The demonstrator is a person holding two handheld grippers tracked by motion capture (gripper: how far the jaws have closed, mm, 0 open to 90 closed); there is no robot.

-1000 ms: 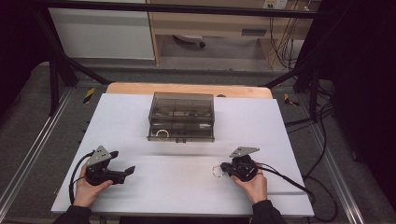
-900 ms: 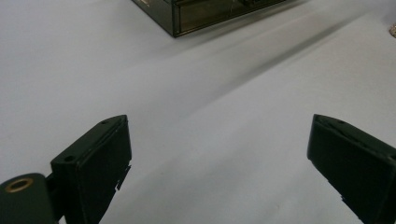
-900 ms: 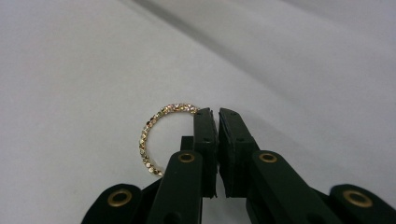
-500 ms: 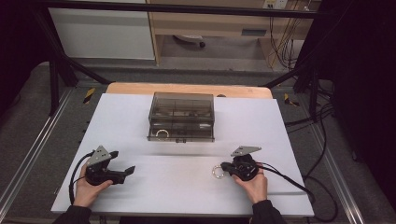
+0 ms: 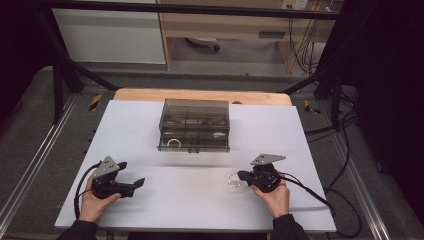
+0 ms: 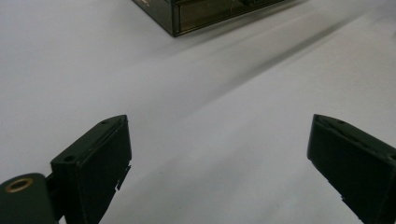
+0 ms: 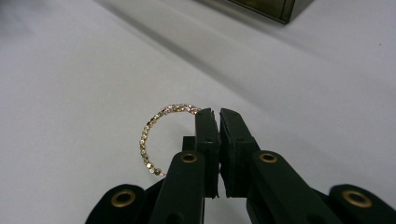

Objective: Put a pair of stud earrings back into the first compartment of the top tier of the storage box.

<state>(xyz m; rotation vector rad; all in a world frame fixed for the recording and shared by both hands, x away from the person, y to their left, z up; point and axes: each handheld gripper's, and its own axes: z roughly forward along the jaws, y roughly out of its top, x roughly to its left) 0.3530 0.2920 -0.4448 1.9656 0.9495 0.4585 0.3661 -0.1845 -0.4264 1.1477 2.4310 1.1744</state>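
Nearest, the right tool (image 7: 213, 114) has its jaws pressed together, pinching one side of a thin ring bracelet (image 7: 148, 135) set with small gold-coloured stones; the rest of the hoop stands out to the left of the jaws in the right gripper view. In the high view the bracelet (image 5: 233, 180) sits just off the tool's (image 5: 241, 175) tip, low over the white desk (image 5: 200, 200); whether it touches the surface I cannot tell. The left tool (image 6: 219, 158) has its jaws spread wide, with nothing between them, over bare desk. In the high view it (image 5: 131, 176) lies well apart from the right one. Farther back, mid-desk, stands a smoked transparent box (image 5: 194, 125) with compartments. Another ring-shaped piece (image 5: 174, 144) lies in its front left compartment; other contents are too small to tell.
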